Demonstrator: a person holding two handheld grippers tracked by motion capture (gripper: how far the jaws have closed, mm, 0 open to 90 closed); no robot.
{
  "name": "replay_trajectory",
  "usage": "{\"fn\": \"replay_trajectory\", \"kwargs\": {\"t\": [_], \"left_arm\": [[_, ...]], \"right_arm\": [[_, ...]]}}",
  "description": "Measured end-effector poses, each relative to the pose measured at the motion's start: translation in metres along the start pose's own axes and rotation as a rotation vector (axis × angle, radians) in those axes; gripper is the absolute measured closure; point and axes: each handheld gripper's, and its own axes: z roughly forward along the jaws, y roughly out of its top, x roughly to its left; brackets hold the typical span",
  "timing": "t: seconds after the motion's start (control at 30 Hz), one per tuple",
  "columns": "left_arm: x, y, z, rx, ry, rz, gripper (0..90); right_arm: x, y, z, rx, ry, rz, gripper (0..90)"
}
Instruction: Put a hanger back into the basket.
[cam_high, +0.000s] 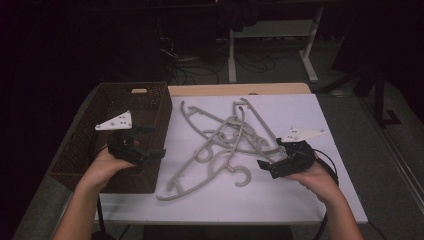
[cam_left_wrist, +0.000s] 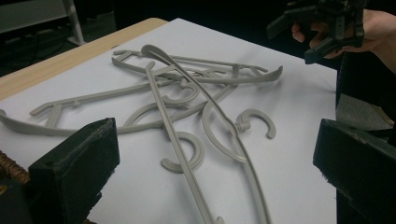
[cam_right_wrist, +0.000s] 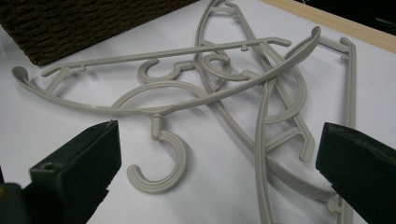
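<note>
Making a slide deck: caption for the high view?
Two open hand-held grippers, left and right, flank tangled grey hangers beside a wicker basket.

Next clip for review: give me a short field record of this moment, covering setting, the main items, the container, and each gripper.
setting: white table top
items: tangled pile of grey plastic hangers, lying flat mid-table
container: brown woven basket at the table's left edge; contents cannot be told
left gripper: open, holds nothing, over the basket's near right corner, aimed at the pile
right gripper: open, holds nothing, beside the pile's right edge
</note>
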Motion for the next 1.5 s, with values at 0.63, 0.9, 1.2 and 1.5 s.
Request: {"fn": "replay_trajectory", "kwargs": {"t": [0.63,0.9,1.2,1.5], "left_arm": [[-0.008,0.02,0.024,0.018,-0.03,0.035,0.3],[-0.01,0.025,0.038,0.016,-0.045,0.043,0.3],[-0.01,0.019,0.045,0.015,-0.045,0.04,0.3],[-0.011,0.02,0.043,0.002,-0.052,0.044,0.3]], "right_arm": [[0.007,0.01,0.026,0.073,0.048,-0.069,3.0],[0.008,0.021,0.055,0.132,0.072,-0.089,11.2],[0.015,0.046,0.098,0.16,0.136,-0.127,19.5],[0.031,0.063,0.133,0.205,0.191,-0.196,29.6]]}}
